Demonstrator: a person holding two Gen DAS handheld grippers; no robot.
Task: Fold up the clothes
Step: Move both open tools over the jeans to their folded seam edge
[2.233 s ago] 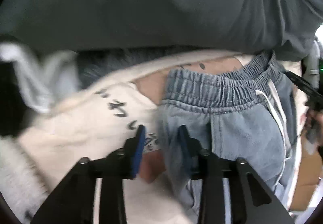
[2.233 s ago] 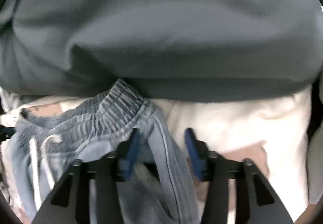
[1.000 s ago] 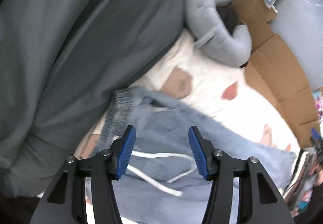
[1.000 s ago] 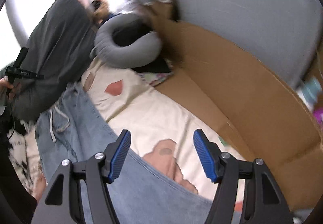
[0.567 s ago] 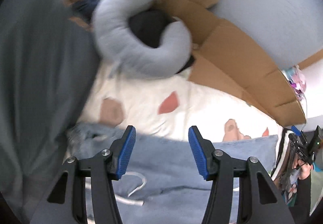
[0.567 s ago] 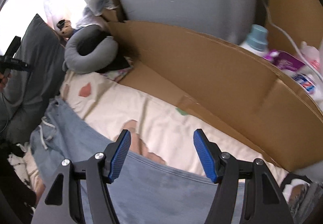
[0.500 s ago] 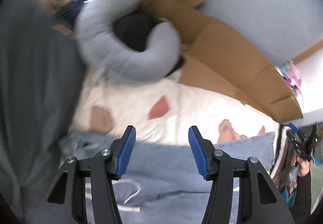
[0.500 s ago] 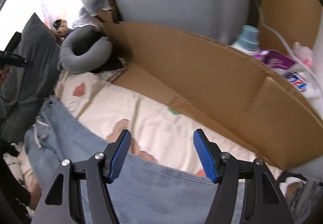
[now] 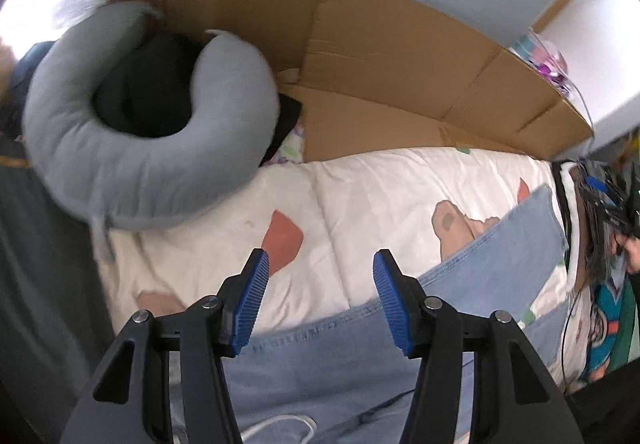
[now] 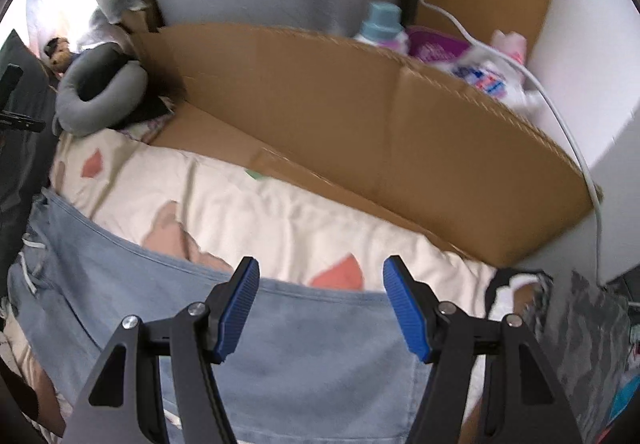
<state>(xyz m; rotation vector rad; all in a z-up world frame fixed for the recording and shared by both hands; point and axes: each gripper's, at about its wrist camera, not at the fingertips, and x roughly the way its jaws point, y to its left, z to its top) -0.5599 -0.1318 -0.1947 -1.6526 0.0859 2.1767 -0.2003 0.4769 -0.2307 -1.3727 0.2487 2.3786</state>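
Observation:
Light blue denim trousers [image 9: 352, 368] lie spread flat on a cream bed cover [image 9: 372, 196] with pink shapes. Their far long edge runs across both views, and a white drawstring [image 9: 280, 424] shows at the bottom of the left wrist view. My left gripper [image 9: 320, 296] hovers open over that far edge, nothing between its blue pads. My right gripper [image 10: 320, 300] also stands open above the same edge of the trousers [image 10: 304, 356], nearer the leg end, empty. The waistband with its drawstring [image 10: 30, 268] lies at the far left of the right wrist view.
A grey U-shaped cushion [image 9: 132, 140] around a dark item sits at the head of the bed. Flattened cardboard [image 10: 360, 132] lines the far side. Bottles [image 10: 380, 24] and a white cable stand behind it. Patterned clothes [image 10: 584, 328] lie at the right end.
Both grippers have pulled back from the grey pillow and waistband and swung sideways along the trousers; the cardboard wall and cushion have come into view. Jaw openings look unchanged.

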